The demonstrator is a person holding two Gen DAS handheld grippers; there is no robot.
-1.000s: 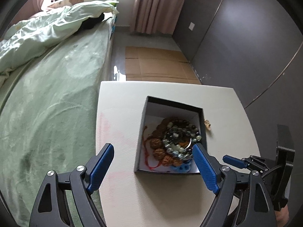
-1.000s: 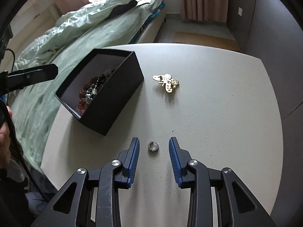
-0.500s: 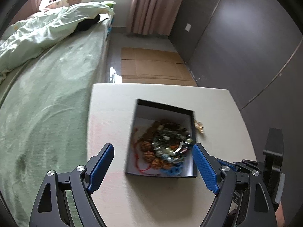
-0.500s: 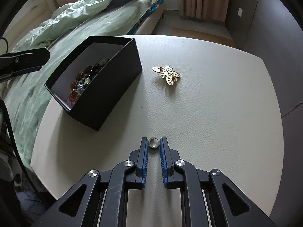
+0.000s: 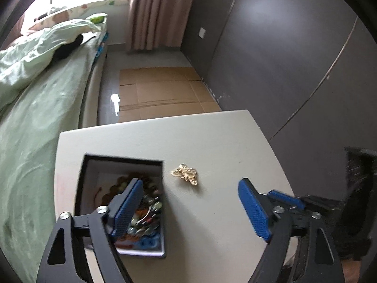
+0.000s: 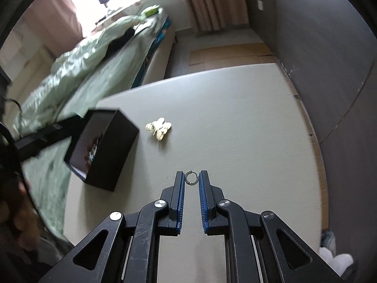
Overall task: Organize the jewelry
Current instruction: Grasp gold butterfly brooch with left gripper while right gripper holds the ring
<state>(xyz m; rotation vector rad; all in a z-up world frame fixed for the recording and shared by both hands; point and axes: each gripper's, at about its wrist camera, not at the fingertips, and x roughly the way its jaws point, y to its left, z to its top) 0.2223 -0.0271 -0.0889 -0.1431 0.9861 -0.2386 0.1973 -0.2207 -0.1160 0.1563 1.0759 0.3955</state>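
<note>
A small silver ring [image 6: 191, 177] is pinched at the fingertips of the right gripper [image 6: 191, 179] above the pale surface [image 6: 247, 122], the open black box [image 6: 110, 155] lying well to its left, while the left gripper [image 5: 190, 202] is held spread

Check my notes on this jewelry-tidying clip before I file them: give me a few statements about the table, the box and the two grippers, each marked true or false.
1. The right gripper pinches a small silver ring between its fingertips. True.
2. The gold butterfly brooch lies inside the black box. False: it lies on the table, beside the box.
3. The box holds beaded bracelets. True.
4. The left gripper is clamped on the brooch. False: its jaws stand wide, holding nothing.
5. The box has its lid on. False: it is open on top.
</note>
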